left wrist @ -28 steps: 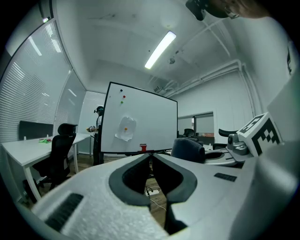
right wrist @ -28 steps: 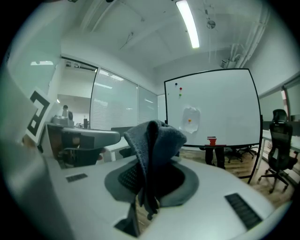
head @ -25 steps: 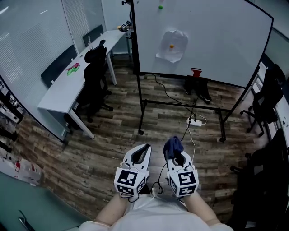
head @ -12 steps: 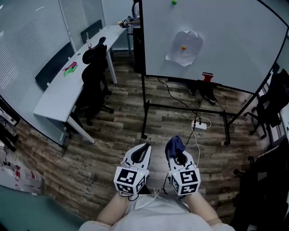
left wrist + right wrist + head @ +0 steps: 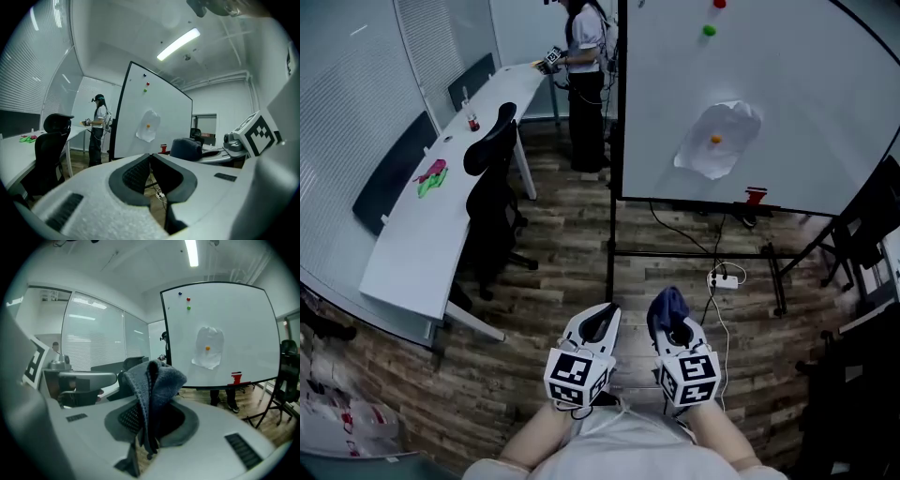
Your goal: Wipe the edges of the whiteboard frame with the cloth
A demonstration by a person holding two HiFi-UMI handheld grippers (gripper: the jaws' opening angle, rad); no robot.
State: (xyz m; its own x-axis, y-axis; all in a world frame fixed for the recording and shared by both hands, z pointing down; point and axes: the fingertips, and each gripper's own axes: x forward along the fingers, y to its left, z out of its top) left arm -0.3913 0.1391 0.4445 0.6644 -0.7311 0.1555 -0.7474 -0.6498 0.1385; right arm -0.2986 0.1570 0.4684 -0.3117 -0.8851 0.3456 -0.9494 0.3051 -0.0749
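Right gripper [image 5: 672, 325] at lower centre clenched on a dark blue cloth [image 5: 665, 304], left gripper [image 5: 601, 319] beside it pressed shut and empty, whiteboard [image 5: 797, 103] stood well apart at upper right, its black frame edge [image 5: 619, 141] bordered open wooden floor [image 5: 562, 253], desk [image 5: 431, 234] at left.

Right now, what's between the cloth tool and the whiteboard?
In the head view, wood floor, a power strip with its cord, and the board stand's low bar.
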